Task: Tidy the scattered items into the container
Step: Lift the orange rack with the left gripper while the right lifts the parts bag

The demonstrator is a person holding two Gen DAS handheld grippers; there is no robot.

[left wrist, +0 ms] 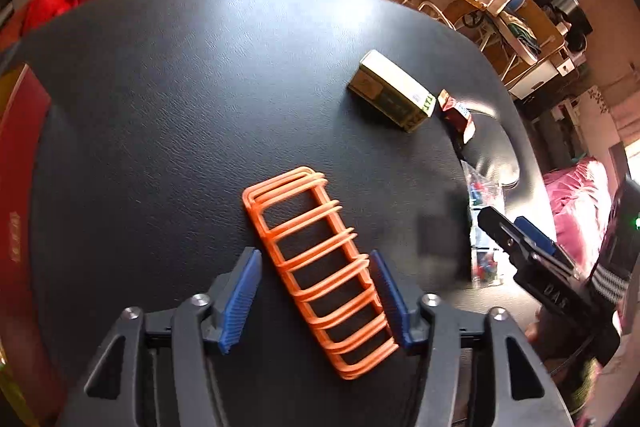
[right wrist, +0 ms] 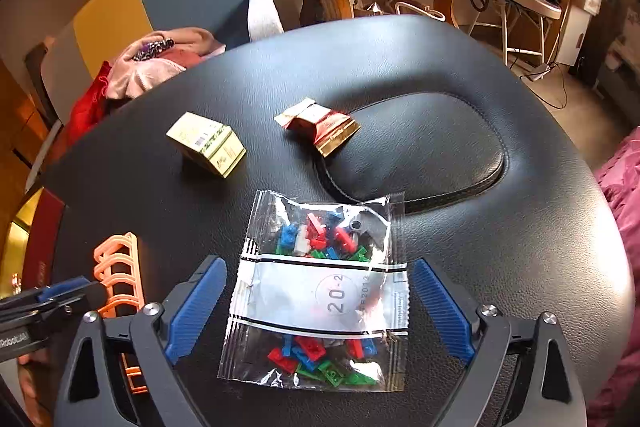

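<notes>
My left gripper has its jaws apart, and the orange rack lies flat on the black leather surface between them, slanting across the gap; its edge is just beside my right-hand pad. My right gripper is spread wide too, with the clear bag of bricks lying between its pads, touching neither. Beyond sit the green box and red packet.
</notes>
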